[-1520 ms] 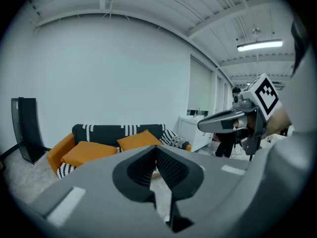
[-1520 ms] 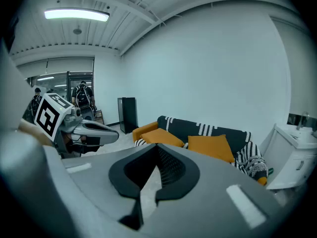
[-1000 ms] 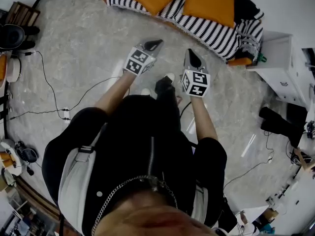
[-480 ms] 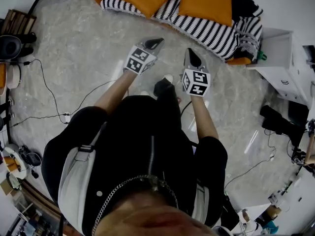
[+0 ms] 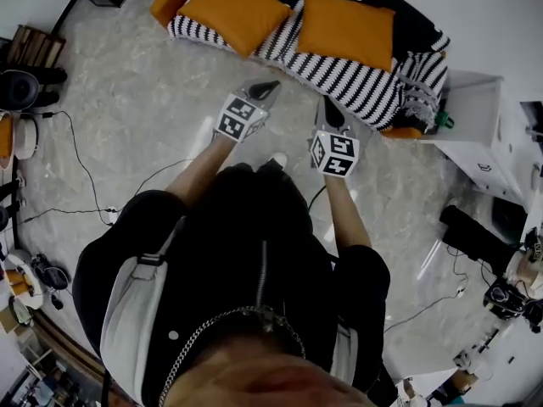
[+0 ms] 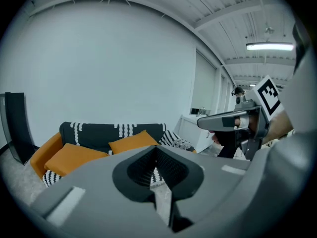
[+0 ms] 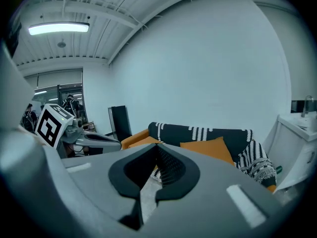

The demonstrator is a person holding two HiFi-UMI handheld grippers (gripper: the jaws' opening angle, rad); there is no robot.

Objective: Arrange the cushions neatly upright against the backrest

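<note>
Two orange cushions lie flat on the seat of the black-and-white striped sofa [image 5: 373,75]: the left cushion [image 5: 233,11] and the right cushion [image 5: 346,30]. My left gripper [image 5: 270,87] and right gripper [image 5: 329,113] are held side by side over the floor, pointing at the sofa's front edge, short of it. Both are shut with nothing between the jaws. The left gripper view looks past its shut jaws [image 6: 156,150] at both cushions [image 6: 74,157] [image 6: 132,142]. In the right gripper view the right cushion [image 7: 208,148] leans near the dark backrest [image 7: 198,133].
A white cabinet [image 5: 479,117] stands right of the sofa. Cables [image 5: 85,159] run across the marble floor at left. Dark objects [image 5: 475,236] lie on the floor at right. A tall black panel [image 6: 17,125] stands left of the sofa.
The person has walked towards the sofa, and both shut grippers have travelled forward with them. The sofa and cushions now sit closer to the fingertips.
</note>
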